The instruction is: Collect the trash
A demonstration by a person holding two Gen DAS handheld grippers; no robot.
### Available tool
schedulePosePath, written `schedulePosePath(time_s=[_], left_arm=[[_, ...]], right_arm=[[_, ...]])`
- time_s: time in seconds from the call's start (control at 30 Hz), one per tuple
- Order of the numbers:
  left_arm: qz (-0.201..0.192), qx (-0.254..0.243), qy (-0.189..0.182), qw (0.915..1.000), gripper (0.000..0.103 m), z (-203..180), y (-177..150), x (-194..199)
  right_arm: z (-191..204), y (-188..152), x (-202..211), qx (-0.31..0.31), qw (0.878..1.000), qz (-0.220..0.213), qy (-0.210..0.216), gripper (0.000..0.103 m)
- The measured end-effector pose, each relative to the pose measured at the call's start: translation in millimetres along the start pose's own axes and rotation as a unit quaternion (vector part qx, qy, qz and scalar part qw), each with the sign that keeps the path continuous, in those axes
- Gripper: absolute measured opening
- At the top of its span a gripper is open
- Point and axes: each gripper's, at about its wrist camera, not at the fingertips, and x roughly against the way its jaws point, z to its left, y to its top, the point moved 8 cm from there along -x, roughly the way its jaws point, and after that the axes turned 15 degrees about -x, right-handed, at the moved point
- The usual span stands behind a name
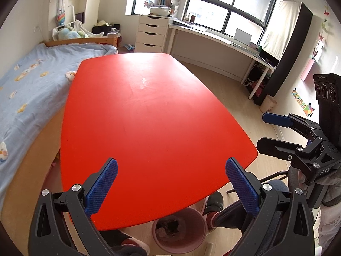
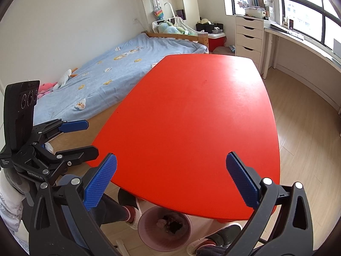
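Observation:
A pink waste bin (image 1: 179, 232) (image 2: 165, 228) stands on the floor under the near edge of the red table (image 1: 149, 117) (image 2: 191, 117), with crumpled trash inside it. My left gripper (image 1: 171, 185) hangs open above the table's near edge, nothing between its blue pads. My right gripper (image 2: 171, 181) is open too, over the near edge, and holds nothing. Each gripper shows in the other's view: the right one (image 1: 264, 131) at the right side, the left one (image 2: 90, 136) at the left side. No trash lies on the tabletop.
A bed with a blue sheet (image 1: 27, 85) (image 2: 110, 68) runs along the table's left side. A person's feet in shoes (image 1: 213, 204) (image 2: 130, 209) flank the bin. White drawers (image 1: 151, 34) and a long desk (image 1: 217, 40) stand under the window. A small pale bin (image 1: 267, 103) sits by the desk.

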Motion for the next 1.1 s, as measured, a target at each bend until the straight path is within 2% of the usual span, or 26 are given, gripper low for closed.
schedulePosePath(time_s=[1.1], left_arm=[[-0.011, 0.007, -0.004, 0.9999, 0.097, -1.5, 4.6, 3.5]], right_arm=[[-2.7, 0.0, -8.1, 0.002, 1.000, 0.005, -0.007, 0.100]])
